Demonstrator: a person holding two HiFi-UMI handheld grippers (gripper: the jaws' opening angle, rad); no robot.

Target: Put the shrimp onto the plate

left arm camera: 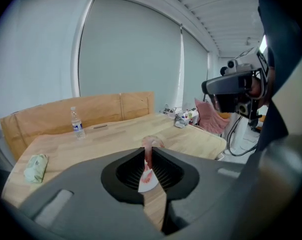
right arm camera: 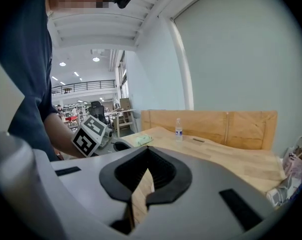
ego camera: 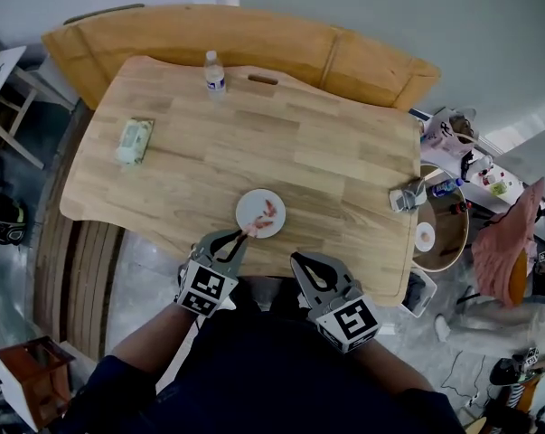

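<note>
Pinching the shrimp by its thin end in the left gripper, jaws clamped flat on it, body reaching forward past the tips over the plate just ahead, likely for a short drop. Holding the right gripper pressed together, empty, beside the left, short of the plate, probably to leave room.

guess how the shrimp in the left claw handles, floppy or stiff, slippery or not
Likely fairly stiff: the shrimp stands up between the shut jaws of the left claw, and its curled end has no support yet does not droop. Probably light, since it is small beside the claw. The white plate looks smooth, so it may slide once released.
</note>
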